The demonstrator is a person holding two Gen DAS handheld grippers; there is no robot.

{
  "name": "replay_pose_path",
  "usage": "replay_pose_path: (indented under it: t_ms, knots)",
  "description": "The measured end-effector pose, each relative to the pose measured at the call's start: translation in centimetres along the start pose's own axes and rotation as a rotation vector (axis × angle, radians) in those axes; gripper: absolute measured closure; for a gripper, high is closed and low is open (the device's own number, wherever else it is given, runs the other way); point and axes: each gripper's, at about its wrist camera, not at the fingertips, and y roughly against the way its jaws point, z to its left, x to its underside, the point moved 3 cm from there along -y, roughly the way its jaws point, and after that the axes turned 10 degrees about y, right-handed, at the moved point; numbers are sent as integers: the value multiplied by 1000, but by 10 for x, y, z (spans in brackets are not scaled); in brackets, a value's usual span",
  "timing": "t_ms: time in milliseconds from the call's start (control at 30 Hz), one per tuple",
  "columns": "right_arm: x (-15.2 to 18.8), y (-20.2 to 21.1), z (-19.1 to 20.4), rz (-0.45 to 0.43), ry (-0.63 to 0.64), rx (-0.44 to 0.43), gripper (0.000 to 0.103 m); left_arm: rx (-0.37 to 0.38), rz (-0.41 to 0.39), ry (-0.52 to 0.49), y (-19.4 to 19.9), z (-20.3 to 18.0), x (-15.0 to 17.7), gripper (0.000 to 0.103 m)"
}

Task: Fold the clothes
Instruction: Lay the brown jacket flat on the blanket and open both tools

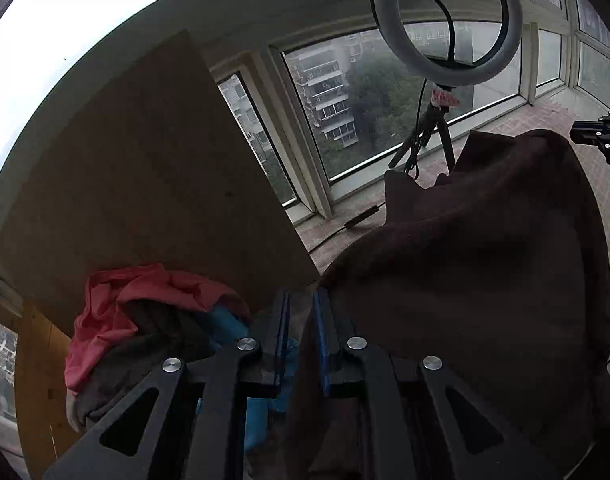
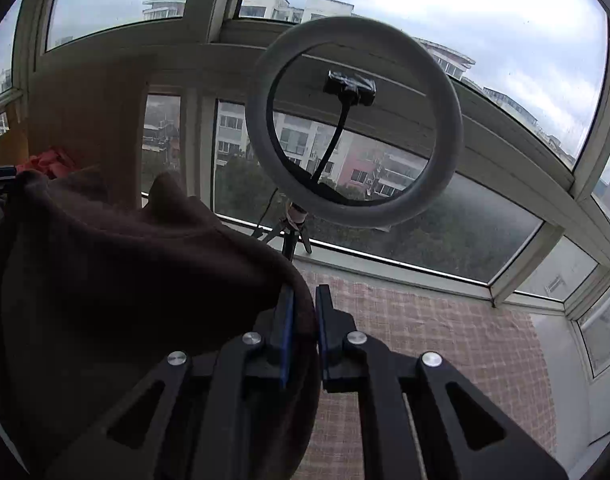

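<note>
Pointing downward, the left gripper (image 1: 301,300) and right gripper (image 2: 305,300) both pinch the brown garment (image 1: 485,260) — stretched between.

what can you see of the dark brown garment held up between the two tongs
The brown garment is a dark, soft, fleecy-looking fabric, hanging in loose folds between both tongs. The left tongs pinch one edge and the right tongs pinch another, so it sags between them, lifted in front of the window. Its top edge bunches into small peaks. No print, buttons or label show. Which kind of garment it is cannot be told.
</note>
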Motion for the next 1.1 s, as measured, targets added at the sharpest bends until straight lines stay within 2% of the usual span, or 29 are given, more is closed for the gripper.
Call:
replay_pose_path:
  t_ms: [67, 100, 133, 200, 333, 467, 567, 633, 667, 733, 800, 867, 967, 1033, 1067, 1100]
  knots:
    - [34, -28, 2, 61, -42, -55, 92, 35, 55, 4, -28, 3, 27, 90]
    - [51, -39, 3, 86, -63, -85, 89, 42, 55, 1, -25, 6, 42, 89]
    - [72, -38, 1, 101, -88, -107, 87, 50, 55, -2, -22, 10, 57, 89]
    - [112, -27, -1, 128, -149, -160, 71, 90, 59, 12, -3, 22, 94, 89]
    - [184, 2, 28, 179, -206, -246, 63, 138, 97, 113, 22, 55, 158, 88]
    - [229, 7, 87, 225, -223, -347, 57, 159, 174, 255, 37, 64, 218, 88]
    - [252, 0, 123, 290, -163, -363, 56, 124, 203, 284, 53, 60, 253, 88]
    - [265, -6, 139, 336, -107, -352, 56, 118, 201, 298, 64, 55, 265, 88]
    - [269, -8, 141, 342, -73, -343, 57, 114, 200, 306, 70, 53, 270, 88]
    - [272, -5, 136, 334, -36, -344, 96, 101, 185, 315, 80, 50, 273, 88]
    - [268, 12, 111, 291, -42, -352, 99, 99, 172, 321, 89, 46, 273, 88]
    - [261, 38, 65, 231, 3, -210, 99, 100, 161, 322, 97, 40, 272, 88]
    - [262, 51, -40, 230, -76, 100, 99, 116, 161, 307, 102, 28, 275, 88]
    - [276, 44, -98, 333, -134, 309, 92, 118, 175, 288, 101, 18, 279, 86]
    - [284, 44, -115, 357, -190, 331, 87, 121, 185, 279, 101, 13, 282, 85]
    - [289, 51, -120, 326, -258, 272, 87, 129, 193, 272, 101, 8, 285, 84]
